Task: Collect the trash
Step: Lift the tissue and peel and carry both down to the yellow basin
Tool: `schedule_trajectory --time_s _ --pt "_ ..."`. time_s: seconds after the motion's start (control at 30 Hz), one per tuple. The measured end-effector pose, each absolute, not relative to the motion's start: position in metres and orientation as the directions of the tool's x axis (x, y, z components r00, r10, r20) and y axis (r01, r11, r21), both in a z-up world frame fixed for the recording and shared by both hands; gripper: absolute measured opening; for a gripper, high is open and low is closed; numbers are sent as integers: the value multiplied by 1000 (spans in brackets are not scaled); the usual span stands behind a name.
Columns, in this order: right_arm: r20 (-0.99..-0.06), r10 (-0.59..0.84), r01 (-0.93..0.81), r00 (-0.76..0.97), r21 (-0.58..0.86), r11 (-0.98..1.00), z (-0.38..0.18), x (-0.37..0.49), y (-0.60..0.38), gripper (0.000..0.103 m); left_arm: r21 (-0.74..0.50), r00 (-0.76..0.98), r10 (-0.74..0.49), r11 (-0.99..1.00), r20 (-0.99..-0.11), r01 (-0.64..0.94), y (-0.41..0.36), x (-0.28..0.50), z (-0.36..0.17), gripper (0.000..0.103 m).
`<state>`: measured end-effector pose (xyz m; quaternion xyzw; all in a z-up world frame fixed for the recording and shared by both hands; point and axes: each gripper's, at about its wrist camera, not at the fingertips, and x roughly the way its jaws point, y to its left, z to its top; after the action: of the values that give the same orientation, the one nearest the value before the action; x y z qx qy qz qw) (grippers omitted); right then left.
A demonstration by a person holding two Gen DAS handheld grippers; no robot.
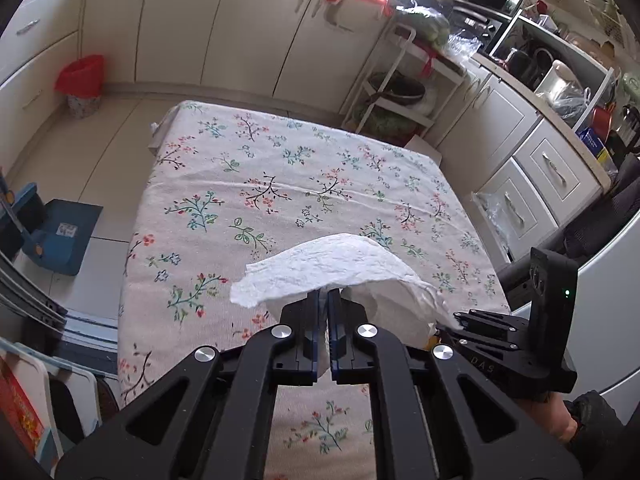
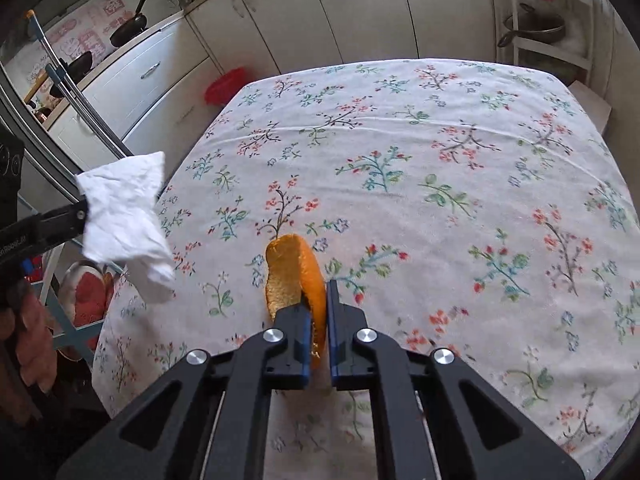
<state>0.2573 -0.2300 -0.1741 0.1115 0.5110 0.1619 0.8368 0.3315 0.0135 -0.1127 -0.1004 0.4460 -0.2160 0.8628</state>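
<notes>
**Left wrist view: tissue gripped, peel gripped, both clear to bin**

Crumpled white tissue (image 1: 340, 268) is pinched in the left gripper (image 1: 324, 294), held up off the floral tablecloth (image 1: 248, 168). Orange peel (image 2: 294, 276) sits between the pads of the right gripper (image 2: 318, 286), at the near part of the table, standing on edge; can't tell if its tip touches the cloth.

Likely drop point: the red-lined bin (image 1: 80, 80) on the floor by the far-left cabinets, well apart from the table.

Doing the step well, my read:
- Keep both grips tight during the carry. Tissue is floppy, and only 1 fold is clamped, so swing slowly.
- Peel is curved and slick; a squeeze near its edge could let it pivot out. Lift straight before going sideways.
- Take the 2 items in turn over the bin opening, release only when above the liner.

Gripper state:
- Left: jaws nearly together, clamped on the tissue, which drapes over both fingertips.
- Right: jaws nearly together, a thin gap filled by the peel, pads pressing it from both sides.

No other trash visible on the cloth in either view.
</notes>
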Motion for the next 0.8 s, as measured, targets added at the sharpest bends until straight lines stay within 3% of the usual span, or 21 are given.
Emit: schedule_trajectory --time_s 0.8 --pt "-635 566 -141 526 591 794 -135 130 -271 7 -139 699 -299 951 -650 278 3 203 -75 4"
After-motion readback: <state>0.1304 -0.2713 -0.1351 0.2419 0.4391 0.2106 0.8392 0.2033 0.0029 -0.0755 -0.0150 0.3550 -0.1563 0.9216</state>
